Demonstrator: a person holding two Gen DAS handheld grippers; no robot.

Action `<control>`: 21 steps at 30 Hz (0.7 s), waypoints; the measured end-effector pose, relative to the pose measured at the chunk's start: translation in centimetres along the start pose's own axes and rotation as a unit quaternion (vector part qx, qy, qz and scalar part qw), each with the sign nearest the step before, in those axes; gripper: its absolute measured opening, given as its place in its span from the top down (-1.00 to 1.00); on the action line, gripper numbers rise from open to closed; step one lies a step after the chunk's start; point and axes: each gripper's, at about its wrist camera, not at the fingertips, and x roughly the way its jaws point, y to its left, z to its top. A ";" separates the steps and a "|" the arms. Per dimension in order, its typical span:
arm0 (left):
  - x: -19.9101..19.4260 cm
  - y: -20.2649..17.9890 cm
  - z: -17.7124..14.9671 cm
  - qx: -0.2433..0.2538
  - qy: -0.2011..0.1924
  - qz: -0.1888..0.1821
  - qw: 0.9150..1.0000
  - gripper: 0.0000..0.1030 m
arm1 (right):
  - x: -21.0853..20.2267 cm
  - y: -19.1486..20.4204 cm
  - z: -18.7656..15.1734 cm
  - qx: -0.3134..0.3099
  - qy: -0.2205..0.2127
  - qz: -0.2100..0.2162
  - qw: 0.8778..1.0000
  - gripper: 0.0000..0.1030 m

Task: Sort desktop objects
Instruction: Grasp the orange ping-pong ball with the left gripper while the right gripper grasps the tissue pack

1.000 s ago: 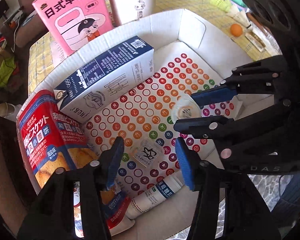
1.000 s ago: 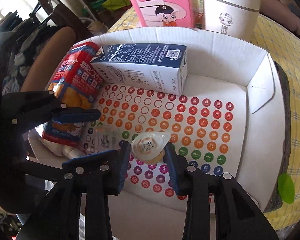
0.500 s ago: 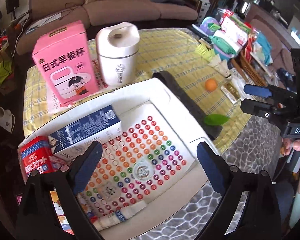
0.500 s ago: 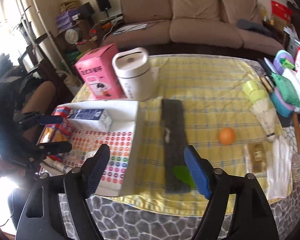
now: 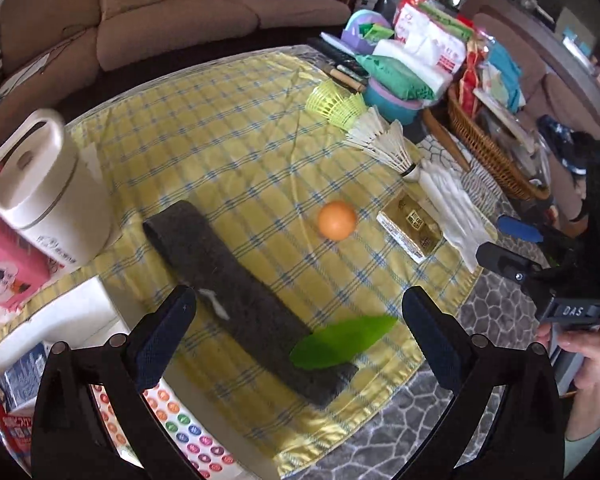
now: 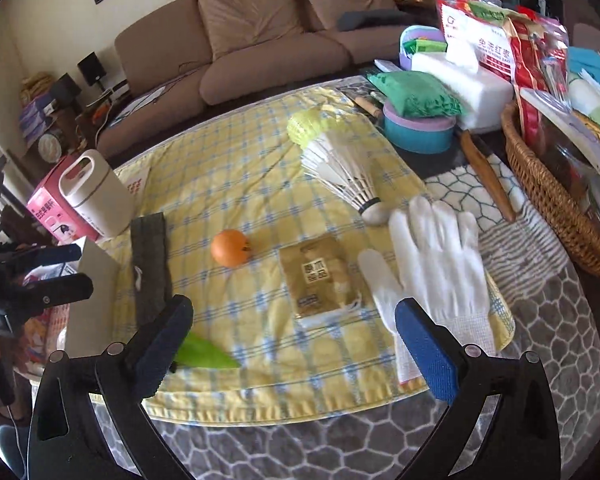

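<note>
Objects still loose on the yellow checked cloth (image 6: 260,184) are mostly light, and each wants a different hold. The orange ball (image 6: 231,253), near the middle of the cloth, looks like a hollow table-tennis ball: nearly weightless, smooth, and likely to roll or squirt out unless the pads close squarely across its widest part. Just beside it toward the right edge lies a flat gold packet (image 6: 320,276), probably best taken by a short edge, since it sits flush with the cloth. Touching that packet's right side are the white gloves (image 6: 436,256), limp fabric that can be pinched anywhere. The white feather shuttlecock (image 6: 340,172), at the far right of the cloth, is fragile in its skirt, so the cork end is the safer spot. A dark grey strip (image 5: 240,292) of soft cloth runs from the near edge toward the middle, with a green leaf-shaped piece (image 5: 342,344) resting on its near end; what that piece is made of cannot be told.

The left gripper (image 5: 300,340) hovers above the near edge with its jaws spread wide and empty, looking across the strip. The right gripper (image 6: 292,340) hangs over the near right corner, equally wide and empty. The white sorting box (image 5: 72,312) sits at the left edge.
</note>
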 end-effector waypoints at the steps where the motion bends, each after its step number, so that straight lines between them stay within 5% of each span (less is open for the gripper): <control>1: 1.2 -0.7 0.7 0.008 0.004 0.006 1.000 -1.00 | 0.4 -0.4 -0.1 -0.004 0.002 0.003 1.000 -0.99; 6: 7.2 -3.0 2.7 0.026 0.033 0.026 0.999 -0.99 | 2.7 -1.0 0.0 -0.037 0.006 0.023 0.999 -0.99; 12: 11.7 -3.5 3.9 0.022 0.042 0.043 0.998 -0.90 | 5.8 0.1 0.2 -0.115 0.021 -0.001 0.993 -0.91; 14: 12.7 -3.2 4.2 0.015 0.043 0.047 0.998 -0.80 | 6.9 0.2 0.1 -0.116 0.035 0.011 0.993 -0.75; 16: 13.3 -3.3 4.3 0.015 0.041 0.049 0.998 -0.42 | 7.9 0.4 0.0 -0.117 0.047 0.012 0.992 -0.53; 21: 14.1 -4.2 4.1 0.037 0.041 0.064 0.996 -0.38 | 9.0 0.9 -0.6 -0.129 0.060 0.002 0.990 -0.12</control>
